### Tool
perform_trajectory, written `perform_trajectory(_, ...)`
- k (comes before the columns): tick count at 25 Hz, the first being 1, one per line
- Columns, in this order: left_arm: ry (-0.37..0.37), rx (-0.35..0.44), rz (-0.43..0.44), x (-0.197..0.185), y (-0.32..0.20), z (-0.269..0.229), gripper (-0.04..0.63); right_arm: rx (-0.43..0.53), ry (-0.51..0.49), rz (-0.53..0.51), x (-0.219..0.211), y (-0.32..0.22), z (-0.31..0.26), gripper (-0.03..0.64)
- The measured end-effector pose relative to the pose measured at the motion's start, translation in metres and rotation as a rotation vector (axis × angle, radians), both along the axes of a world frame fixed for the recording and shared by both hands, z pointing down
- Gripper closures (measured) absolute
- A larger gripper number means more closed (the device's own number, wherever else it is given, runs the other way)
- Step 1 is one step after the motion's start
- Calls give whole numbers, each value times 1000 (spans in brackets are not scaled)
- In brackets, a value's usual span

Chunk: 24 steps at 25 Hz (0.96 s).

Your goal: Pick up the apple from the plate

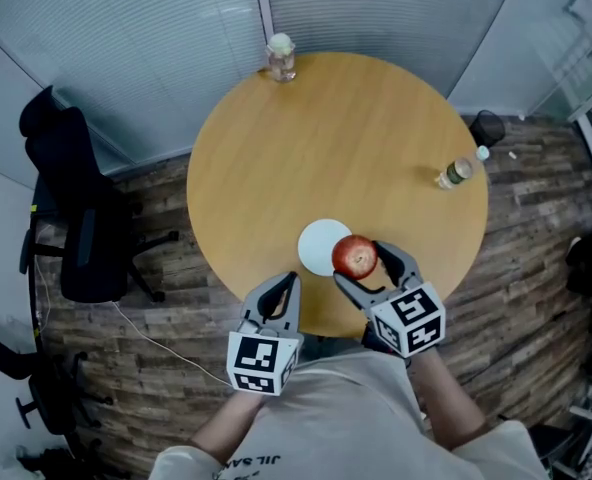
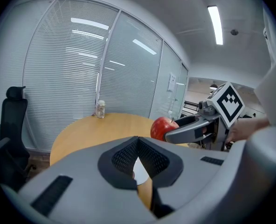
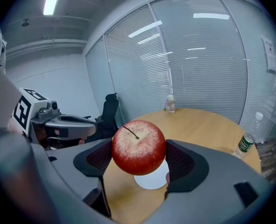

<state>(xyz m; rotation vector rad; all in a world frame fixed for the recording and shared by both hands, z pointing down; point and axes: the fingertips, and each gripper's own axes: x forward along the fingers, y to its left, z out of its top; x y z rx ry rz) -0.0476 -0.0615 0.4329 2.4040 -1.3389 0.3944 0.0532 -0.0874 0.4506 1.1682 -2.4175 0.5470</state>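
A red apple [image 1: 355, 256] with its stem up is held in the air just above the near edge of the round wooden table [image 1: 336, 148]. My right gripper [image 1: 362, 262] is shut on the apple [image 3: 138, 147], one pad on each side. The small white plate [image 1: 322, 245] lies bare on the table just left of the apple, and it shows under the apple in the right gripper view [image 3: 152, 181]. My left gripper [image 1: 287, 286] hovers at the table's near edge, left of the plate, with its jaws shut and holding nothing. From it the apple [image 2: 163, 128] appears to the right.
A glass jar with a pale lid [image 1: 280, 57] stands at the table's far edge. A plastic water bottle [image 1: 459, 171] lies near the right edge. A black office chair [image 1: 76, 208] stands left of the table, and a dark bin [image 1: 488, 128] sits on the floor at the right.
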Motion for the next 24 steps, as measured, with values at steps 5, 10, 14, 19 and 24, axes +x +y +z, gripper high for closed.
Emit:
perform_trajectory(5,2,2,-5,-1,-1,-1,594,0,-7,-5,-2,1,1,244)
perform_trajectory(10,8,9,-7,2,-3,-3,594,0,-3,-10,-1,1,0,244)
perform_trajectory(14,11,12,-5,3,-3,-3,594,0,-2,-12,-1,2,0,244)
perform_trajectory(19,9,11,-8,4,-4,-2,594,-1,-6,-15,-1,0,0,244)
perform_trajectory(24,1,6,-10,2,-1,-1,594,-5,-7,-21,-2,3,0,244)
